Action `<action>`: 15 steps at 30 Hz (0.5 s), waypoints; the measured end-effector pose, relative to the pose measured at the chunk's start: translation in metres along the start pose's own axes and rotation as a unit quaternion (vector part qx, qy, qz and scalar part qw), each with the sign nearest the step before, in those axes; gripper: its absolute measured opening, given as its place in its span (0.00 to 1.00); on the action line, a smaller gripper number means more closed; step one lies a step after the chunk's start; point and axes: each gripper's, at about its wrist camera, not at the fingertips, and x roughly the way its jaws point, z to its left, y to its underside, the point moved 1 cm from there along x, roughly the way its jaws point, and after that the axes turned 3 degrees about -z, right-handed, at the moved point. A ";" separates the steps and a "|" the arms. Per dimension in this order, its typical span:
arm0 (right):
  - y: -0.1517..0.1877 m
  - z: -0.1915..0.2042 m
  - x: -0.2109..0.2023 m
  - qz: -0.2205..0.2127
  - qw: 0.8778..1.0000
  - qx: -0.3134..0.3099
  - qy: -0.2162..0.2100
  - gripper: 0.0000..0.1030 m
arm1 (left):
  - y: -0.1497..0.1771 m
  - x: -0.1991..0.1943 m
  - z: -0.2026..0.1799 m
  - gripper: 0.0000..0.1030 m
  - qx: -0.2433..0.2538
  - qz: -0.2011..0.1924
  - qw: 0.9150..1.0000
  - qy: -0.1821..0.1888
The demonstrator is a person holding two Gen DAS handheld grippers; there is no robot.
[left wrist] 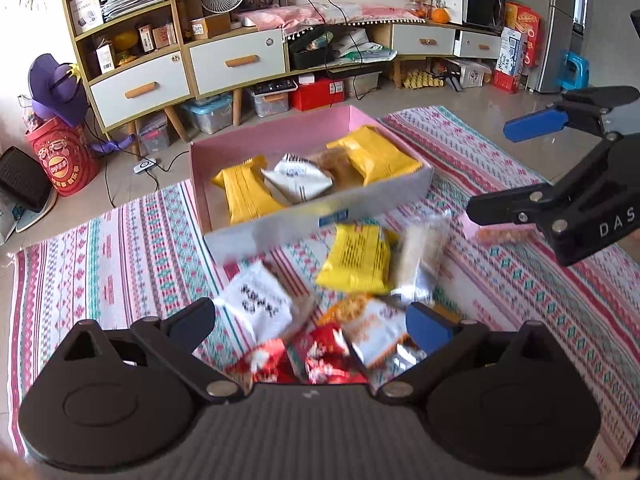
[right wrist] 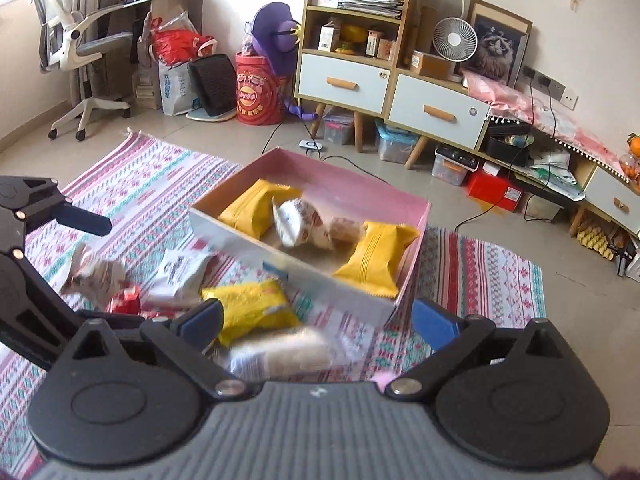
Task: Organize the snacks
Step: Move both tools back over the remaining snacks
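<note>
A pink open box (left wrist: 280, 132) (right wrist: 360, 188) sits on the patterned mat and holds two yellow packets (left wrist: 374, 154) (right wrist: 378, 258), a white packet (left wrist: 298, 178) and a brownish snack. Loose snacks lie in front of it: a yellow packet (left wrist: 356, 258) (right wrist: 252, 312), a clear-wrapped bar (left wrist: 420, 256) (right wrist: 284, 350), a white packet (left wrist: 256, 304) (right wrist: 180, 274), an orange-white packet (left wrist: 372, 330) and red packets (left wrist: 324, 354). My left gripper (left wrist: 310, 326) is open, low over the red and white packets. My right gripper (right wrist: 318, 324) is open over the clear-wrapped bar; it also shows in the left wrist view (left wrist: 500, 168).
The striped mat (left wrist: 120, 248) covers the tile floor. A long cabinet with drawers (left wrist: 236, 62) stands behind, with storage bins and cables under it. A red drum (right wrist: 258, 92) and an office chair (right wrist: 76, 40) stand at the far left. A pink-orange item (left wrist: 500, 234) lies under the right gripper.
</note>
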 end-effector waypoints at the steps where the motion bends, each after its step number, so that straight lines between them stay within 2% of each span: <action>1: 0.003 0.002 0.000 0.002 1.000 0.001 0.000 0.98 | 0.002 -0.001 0.000 1.00 -0.001 0.000 1.000 0.001; 5: 0.019 0.012 -0.002 0.011 1.000 -0.007 -0.002 0.98 | 0.015 0.000 -0.001 1.00 0.014 0.005 1.000 0.008; 12: 0.046 0.031 -0.001 0.041 0.998 -0.043 -0.032 0.98 | 0.047 0.007 0.002 1.00 0.074 0.039 0.996 0.021; 15: 0.053 0.037 0.000 0.057 0.996 -0.052 -0.044 0.98 | 0.057 0.007 0.005 1.00 0.102 0.037 0.994 0.024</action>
